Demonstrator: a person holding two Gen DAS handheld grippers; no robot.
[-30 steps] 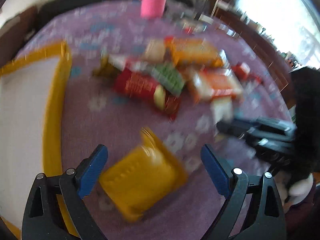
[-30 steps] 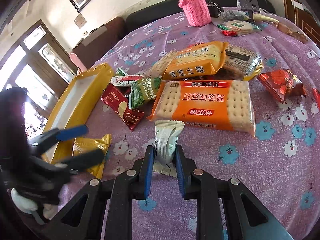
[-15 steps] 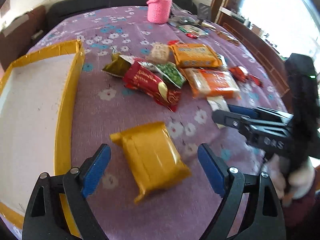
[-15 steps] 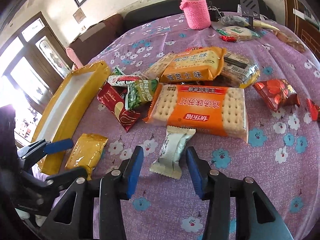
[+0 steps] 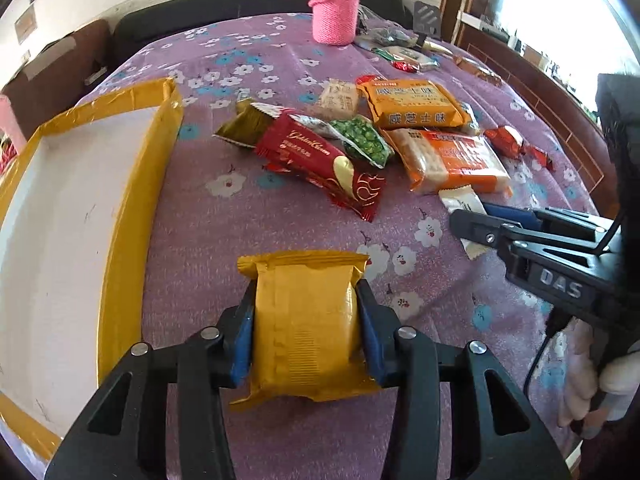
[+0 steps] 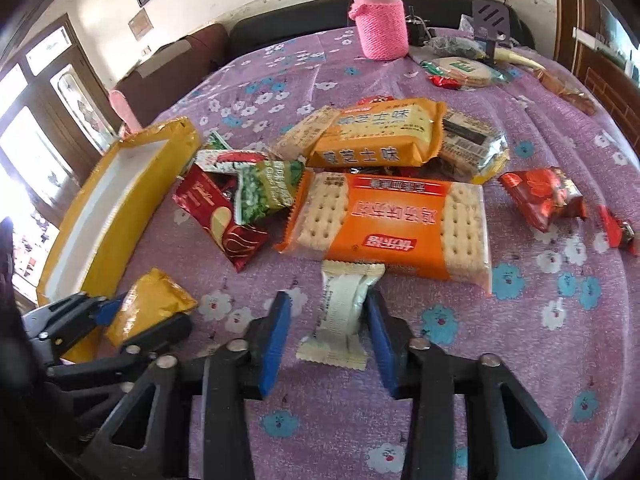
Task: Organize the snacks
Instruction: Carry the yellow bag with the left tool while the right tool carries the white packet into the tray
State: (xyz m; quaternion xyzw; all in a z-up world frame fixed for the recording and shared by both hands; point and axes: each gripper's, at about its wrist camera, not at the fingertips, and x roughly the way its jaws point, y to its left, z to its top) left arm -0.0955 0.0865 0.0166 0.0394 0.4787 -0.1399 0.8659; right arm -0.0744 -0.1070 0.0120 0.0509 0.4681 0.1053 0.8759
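Note:
My left gripper (image 5: 305, 312) is shut on a yellow snack packet (image 5: 306, 332) on the purple flowered tablecloth; it also shows in the right wrist view (image 6: 148, 310). My right gripper (image 6: 328, 320) is open with a small white snack packet (image 6: 344, 316) lying on the cloth between its jaws; the right pad touches the packet. A yellow-rimmed white tray (image 5: 60, 220) lies left of the left gripper. A pile of snacks lies further out: a red packet (image 5: 320, 160), a green pea packet (image 5: 362, 146) and orange cracker packs (image 6: 396, 224).
A pink knit-covered bottle (image 6: 380, 24) stands at the far side of the table. Small red sweets (image 6: 544, 196) and more wrapped items (image 6: 464, 70) lie to the right and far right. A dark sofa runs behind the table.
My left gripper has moved forward and closed on the yellow packet. My right gripper, shut on the white packet a second ago, has opened and the packet lies loose between its jaws.

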